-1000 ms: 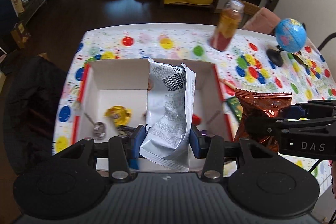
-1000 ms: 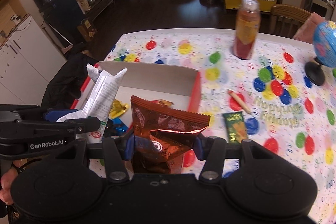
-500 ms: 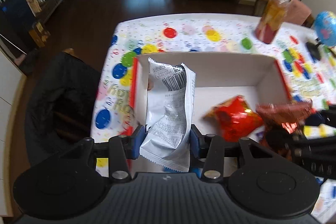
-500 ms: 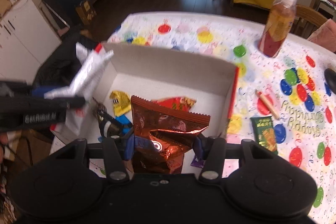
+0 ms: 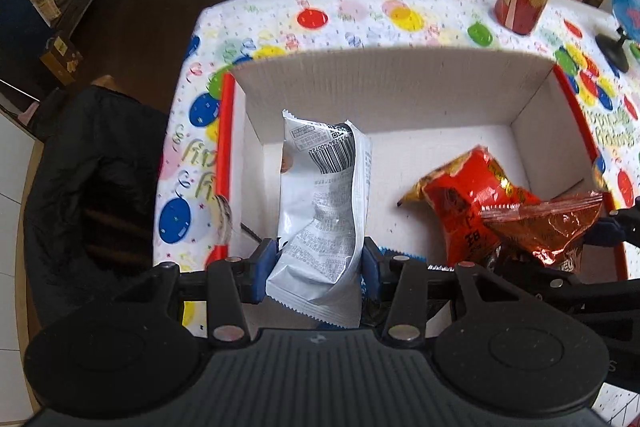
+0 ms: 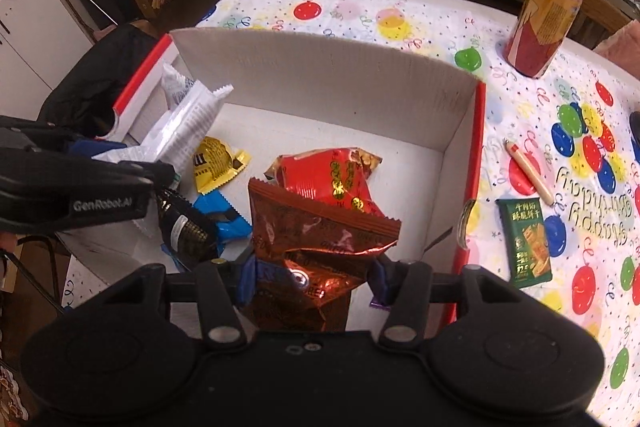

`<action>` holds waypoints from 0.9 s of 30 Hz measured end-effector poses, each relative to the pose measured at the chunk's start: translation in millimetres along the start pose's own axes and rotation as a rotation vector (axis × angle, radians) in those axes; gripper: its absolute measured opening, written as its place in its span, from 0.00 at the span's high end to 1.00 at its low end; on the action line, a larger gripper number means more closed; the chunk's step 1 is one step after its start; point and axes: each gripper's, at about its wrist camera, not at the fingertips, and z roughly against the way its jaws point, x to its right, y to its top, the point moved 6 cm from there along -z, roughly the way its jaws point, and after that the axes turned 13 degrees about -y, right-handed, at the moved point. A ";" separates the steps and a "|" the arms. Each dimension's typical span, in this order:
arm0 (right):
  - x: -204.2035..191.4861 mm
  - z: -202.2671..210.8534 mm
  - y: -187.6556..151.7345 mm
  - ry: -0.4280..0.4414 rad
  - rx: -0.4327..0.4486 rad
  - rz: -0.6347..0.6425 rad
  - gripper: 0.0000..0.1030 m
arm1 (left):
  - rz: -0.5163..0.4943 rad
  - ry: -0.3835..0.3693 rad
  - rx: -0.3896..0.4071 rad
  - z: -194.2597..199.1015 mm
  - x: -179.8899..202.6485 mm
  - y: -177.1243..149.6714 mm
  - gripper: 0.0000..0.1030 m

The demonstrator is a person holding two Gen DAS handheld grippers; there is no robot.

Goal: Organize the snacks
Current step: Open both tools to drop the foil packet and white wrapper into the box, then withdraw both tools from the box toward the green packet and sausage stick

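Both grippers have come down over the box (image 6: 320, 75) since a second ago, when they hung higher and nearer the table's near edge, and both packets now sit lower between its walls.

At the box's left wall the left gripper (image 5: 316, 263) is clamped on a white packet (image 5: 324, 203), which stands upright with its barcode end up, above the floor by the left wall. Below it, near the near-left corner, lie a yellow packet (image 6: 214, 163), a black packet (image 6: 184, 227) and a blue packet (image 6: 224, 219). A red bag (image 6: 332, 179) lies in the middle of the box floor.

The right gripper (image 6: 312, 275) is clenched on a brown foil bag (image 6: 316, 239), upright over the near edge of the box, partly covering the red bag from this side.

Right of the box, on the balloon-print tablecloth (image 6: 560, 131), lie a small stick (image 6: 528, 171) and, nearer, a green packet (image 6: 526, 243), both just beside the red right wall. A bottle (image 6: 544, 11) stands toward the far right edge. A globe's (image 5: 628, 7) stand shows at the right edge in the left view.
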 end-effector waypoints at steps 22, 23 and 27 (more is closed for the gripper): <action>0.7 27.1 -14.9 0.012 0.050 -0.013 0.12 | 0.039 0.012 0.019 17.6 0.7 -23.0 0.44; 1.2 30.1 -15.2 0.015 0.055 -0.014 0.12 | 0.039 0.010 0.028 21.2 1.6 -23.7 0.43; 3.2 43.3 -18.3 0.025 0.074 -0.021 0.04 | 0.034 0.012 0.053 34.9 6.4 -27.2 0.42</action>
